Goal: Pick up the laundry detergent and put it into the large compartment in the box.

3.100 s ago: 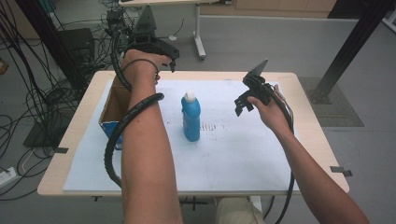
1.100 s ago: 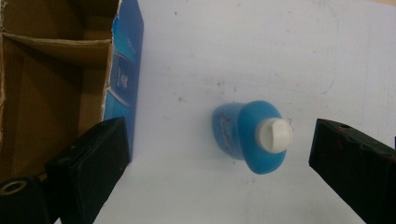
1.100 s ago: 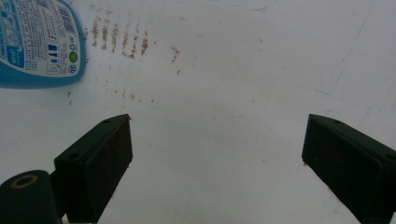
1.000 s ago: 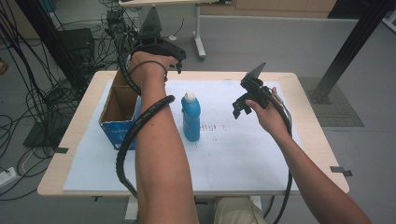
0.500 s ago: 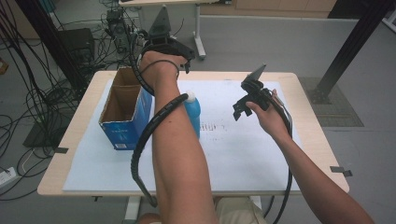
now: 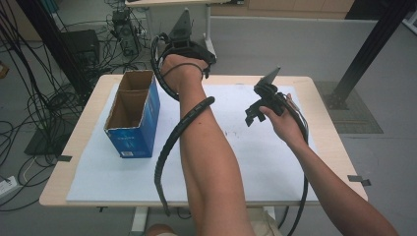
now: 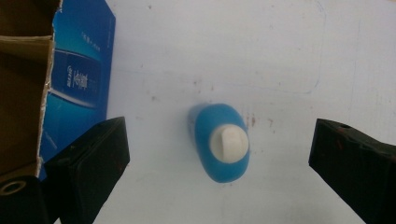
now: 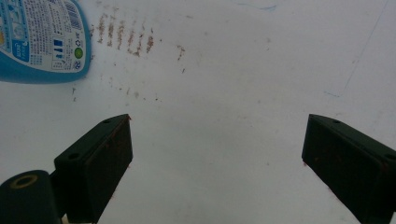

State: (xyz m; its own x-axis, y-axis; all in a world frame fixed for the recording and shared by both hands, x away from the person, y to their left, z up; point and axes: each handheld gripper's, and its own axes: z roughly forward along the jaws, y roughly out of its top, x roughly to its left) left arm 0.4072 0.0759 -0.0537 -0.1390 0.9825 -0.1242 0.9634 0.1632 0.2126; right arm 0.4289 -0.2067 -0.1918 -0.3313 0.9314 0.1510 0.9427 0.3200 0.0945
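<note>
bottle (image 7: 221,142) hidden behind forearm, high view

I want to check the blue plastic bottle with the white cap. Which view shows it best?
The left gripper view: blue plastic bottle seen whole from above. Right gripper view shows its label; in the high view the forearm hides it.

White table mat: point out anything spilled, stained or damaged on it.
Reddish-brown smears mark the white table mat beside the blue plastic bottle, like dried drips. The open blue cardboard box has a ragged torn rim. Nothing is spilled.
</note>
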